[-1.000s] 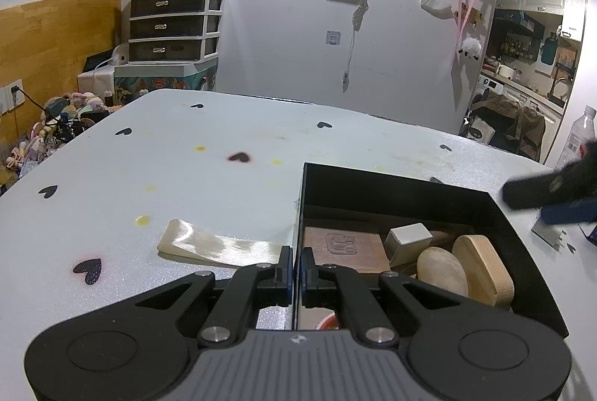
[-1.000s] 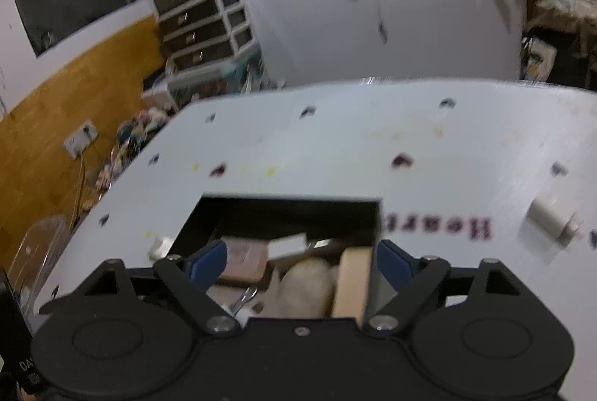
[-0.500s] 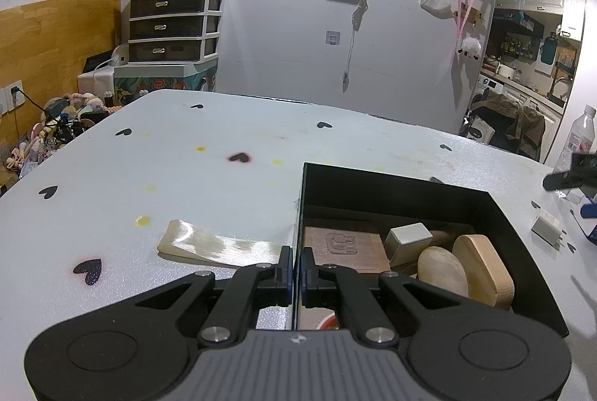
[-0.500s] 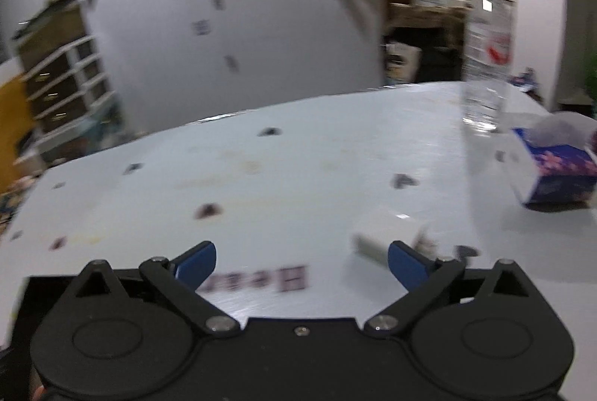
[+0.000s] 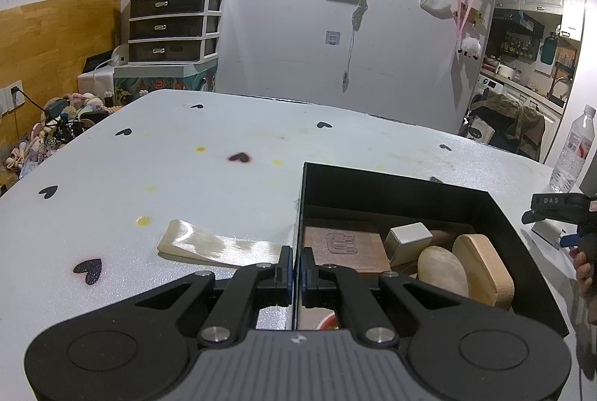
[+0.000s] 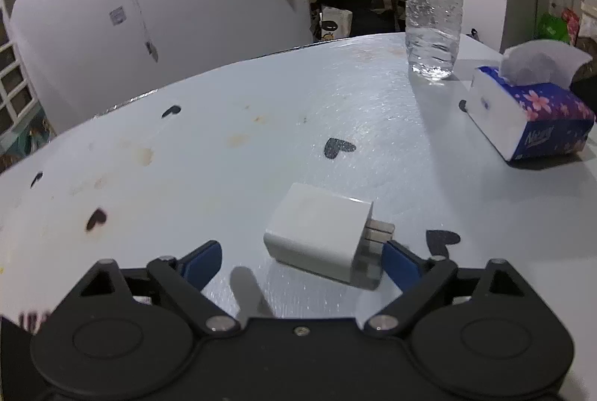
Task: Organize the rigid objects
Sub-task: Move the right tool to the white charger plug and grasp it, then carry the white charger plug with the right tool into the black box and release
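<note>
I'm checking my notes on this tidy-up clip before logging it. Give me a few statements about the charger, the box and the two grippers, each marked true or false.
1. The right gripper is open, with the white plug-in charger block lying on the table between its blue fingertips. True.
2. The left gripper is wide open. False: its fingers are shut on the near wall of the black rectangular storage box.
3. The clear plastic water bottle lies on its side. False: it stands upright.
4. A rounded wooden block sits inside the box. True.
5. The blue tissue pack is in the box. False: it is on the table.
</note>
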`<act>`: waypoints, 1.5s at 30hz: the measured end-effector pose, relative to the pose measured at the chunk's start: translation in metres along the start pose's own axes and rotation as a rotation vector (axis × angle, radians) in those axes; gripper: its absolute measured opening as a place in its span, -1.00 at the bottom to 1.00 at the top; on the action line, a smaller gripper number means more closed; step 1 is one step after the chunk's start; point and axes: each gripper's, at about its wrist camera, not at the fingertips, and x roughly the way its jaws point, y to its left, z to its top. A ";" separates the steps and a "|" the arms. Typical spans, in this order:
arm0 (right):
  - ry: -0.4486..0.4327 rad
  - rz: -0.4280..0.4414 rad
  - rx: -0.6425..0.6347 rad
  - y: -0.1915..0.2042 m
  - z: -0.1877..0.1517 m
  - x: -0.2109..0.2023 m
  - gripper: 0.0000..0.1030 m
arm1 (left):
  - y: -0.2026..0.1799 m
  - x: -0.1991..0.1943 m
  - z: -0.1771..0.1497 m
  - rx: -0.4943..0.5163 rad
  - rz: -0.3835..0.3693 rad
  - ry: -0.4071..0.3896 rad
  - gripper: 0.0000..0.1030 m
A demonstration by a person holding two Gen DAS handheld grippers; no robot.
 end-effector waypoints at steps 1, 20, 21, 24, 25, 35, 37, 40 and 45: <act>-0.007 -0.003 0.006 -0.001 0.001 0.000 0.73 | 0.000 0.000 0.000 0.000 0.000 0.000 -0.94; -0.035 0.001 -0.044 -0.005 0.002 -0.003 0.04 | 0.000 0.000 0.000 0.000 0.000 0.000 -0.94; -0.036 0.008 -0.046 -0.006 0.001 -0.004 0.04 | 0.000 0.000 0.000 0.000 0.000 0.001 -0.94; -0.037 0.032 -0.053 -0.008 0.000 -0.011 0.03 | 0.000 0.000 0.000 0.001 0.001 0.001 -0.94; -0.039 0.046 -0.057 -0.008 0.001 -0.016 0.02 | 0.000 0.000 0.000 0.000 0.000 0.000 -0.94; -0.104 0.304 -0.163 0.037 0.002 -0.084 0.00 | 0.000 -0.001 0.001 0.002 0.003 -0.001 -0.94; -0.106 0.370 -0.188 0.047 0.001 -0.099 0.00 | 0.000 -0.001 0.001 0.002 0.003 -0.001 -0.94; -0.103 0.481 -0.249 0.066 -0.004 -0.122 0.00 | 0.000 -0.001 0.001 0.001 0.003 -0.001 -0.94; -0.021 0.656 -0.368 0.105 -0.019 -0.146 0.00 | 0.000 -0.001 0.001 0.002 0.003 -0.001 -0.94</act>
